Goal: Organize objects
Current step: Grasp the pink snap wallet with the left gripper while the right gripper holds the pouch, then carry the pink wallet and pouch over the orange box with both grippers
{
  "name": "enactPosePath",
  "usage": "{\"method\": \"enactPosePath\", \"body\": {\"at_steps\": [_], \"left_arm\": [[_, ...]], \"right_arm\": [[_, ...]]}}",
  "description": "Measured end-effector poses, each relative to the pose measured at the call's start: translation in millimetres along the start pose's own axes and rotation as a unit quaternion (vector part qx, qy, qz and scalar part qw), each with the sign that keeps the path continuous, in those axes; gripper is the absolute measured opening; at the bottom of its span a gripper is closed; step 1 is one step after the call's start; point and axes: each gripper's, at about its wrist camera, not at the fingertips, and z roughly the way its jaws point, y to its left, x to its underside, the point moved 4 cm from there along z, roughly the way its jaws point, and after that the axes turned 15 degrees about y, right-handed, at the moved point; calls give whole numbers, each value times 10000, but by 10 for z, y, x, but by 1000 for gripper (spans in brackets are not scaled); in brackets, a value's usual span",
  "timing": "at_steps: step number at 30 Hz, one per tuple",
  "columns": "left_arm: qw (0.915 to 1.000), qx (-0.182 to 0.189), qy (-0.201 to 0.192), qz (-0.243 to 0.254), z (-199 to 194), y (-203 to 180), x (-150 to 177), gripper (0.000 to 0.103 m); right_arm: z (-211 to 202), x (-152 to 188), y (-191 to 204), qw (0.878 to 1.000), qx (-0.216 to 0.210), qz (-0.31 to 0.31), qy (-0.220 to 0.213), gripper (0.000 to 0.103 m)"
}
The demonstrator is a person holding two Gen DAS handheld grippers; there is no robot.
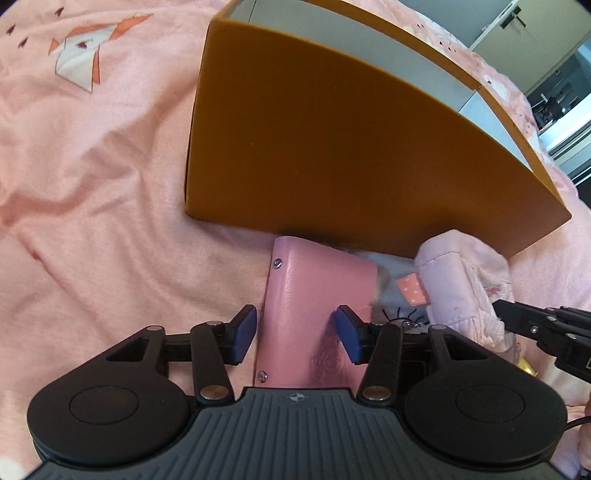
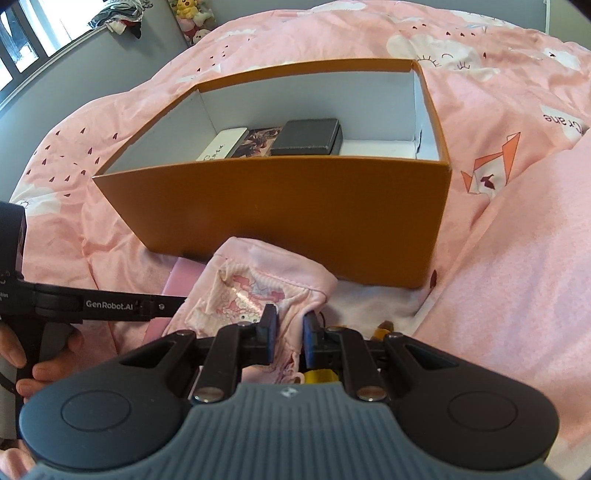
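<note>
An orange box (image 1: 332, 147) with a white inside stands on the pink bed; it also shows in the right wrist view (image 2: 295, 221). In it lie a black case (image 2: 308, 137), a patterned card (image 2: 255, 142) and a white case (image 2: 221, 146). A pink leather notebook (image 1: 314, 306) lies in front of the box, and my left gripper (image 1: 295, 332) is open with its jaws on either side of it. My right gripper (image 2: 290, 332) is shut on a pink printed cloth pouch (image 2: 258, 291), which also shows in the left wrist view (image 1: 461, 288).
The bed is covered by a rumpled pink quilt (image 1: 92, 184) with origami crane prints. Small items, a black hair tie (image 1: 399, 315) and yellow pieces (image 2: 321, 376), lie by the pouch. Plush toys (image 2: 192, 18) sit at the far wall.
</note>
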Motion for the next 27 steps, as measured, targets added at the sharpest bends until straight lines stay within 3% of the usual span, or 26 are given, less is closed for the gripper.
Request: {"method": "enactPosePath", "body": {"at_steps": [3, 8, 11, 18, 27], "left_arm": [[9997, 191, -27, -149, -3, 40, 28, 49], [9984, 302, -429, -232, -229, 16, 184, 25], [9972, 382, -622, -178, -390, -46, 312, 19], [9930, 266, -1147, 75, -779, -146, 545, 17], [9833, 496, -1746, 144, -1231, -403, 457, 17]], "right_arm": [[19, -6, 16, 10000, 7, -22, 7, 15], [-21, 3, 29, 10000, 47, -35, -45, 15], [-81, 9, 63, 9999, 80, -74, -125, 15], [-273, 30, 166, 9989, 152, -236, -373, 14], [-640, 31, 340, 9947, 192, -598, -817, 13]]}}
